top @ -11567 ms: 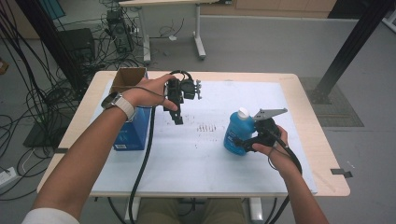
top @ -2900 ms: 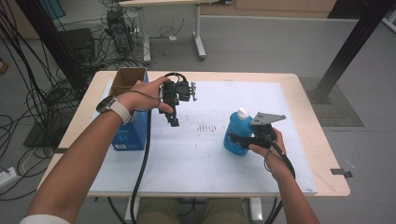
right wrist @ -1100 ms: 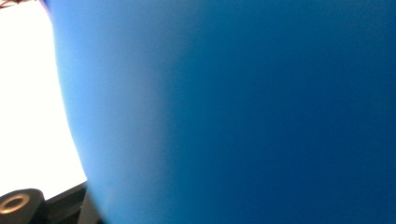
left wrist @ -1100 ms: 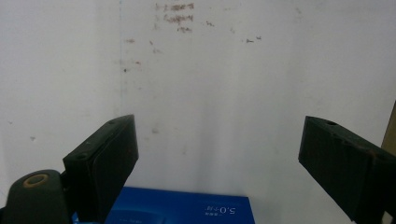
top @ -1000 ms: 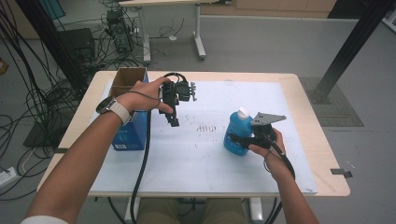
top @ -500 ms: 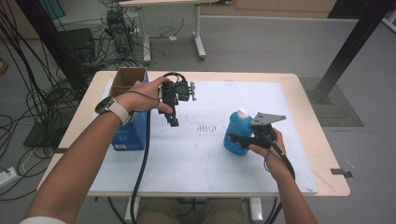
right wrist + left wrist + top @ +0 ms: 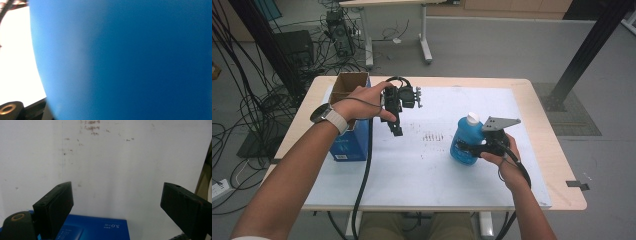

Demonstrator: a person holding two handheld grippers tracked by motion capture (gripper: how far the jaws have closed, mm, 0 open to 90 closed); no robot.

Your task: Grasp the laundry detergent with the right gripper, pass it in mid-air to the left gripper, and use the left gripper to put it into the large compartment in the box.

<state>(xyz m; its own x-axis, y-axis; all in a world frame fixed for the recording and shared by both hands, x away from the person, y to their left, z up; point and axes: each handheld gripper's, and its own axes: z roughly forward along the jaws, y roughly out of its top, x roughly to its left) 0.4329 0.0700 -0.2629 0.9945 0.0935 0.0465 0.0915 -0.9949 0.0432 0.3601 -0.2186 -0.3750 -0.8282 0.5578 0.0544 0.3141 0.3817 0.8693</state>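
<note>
- on the wooden table [image 7: 552, 165], a white sheet [image 7: 427, 165] covering most of the top, speckled with small dark marks near the middle.
- at the left edge of that sheet, a blue box [image 7: 348, 145] standing beside an open cardboard box [image 7: 349, 82]; blue box also at the bottom of the left gripper view [image 7: 100, 230], lettering upside down.
- toward the right side of the sheet, a blue bottle [image 7: 464, 142] with a white cap, standing upright on the sheet; same bottle very close and blurred in the right gripper view [image 7: 125, 60].
- around the bottle's lower body, right gripper [image 7: 469, 148], jaws clamped on it from the person's side, right hand [image 7: 499, 150] behind, grey plate on top.
- above the sheet just right of the blue box, left gripper [image 7: 396, 129] held in the left hand [image 7: 362, 102], pointing down, cable trailing toward the person.
- left gripper's jaws wide apart and having just opened a little more, only bare sheet between the fingers [image 7: 56, 207].
- well apart, the two grippers, dark marks on the sheet between them.
</note>
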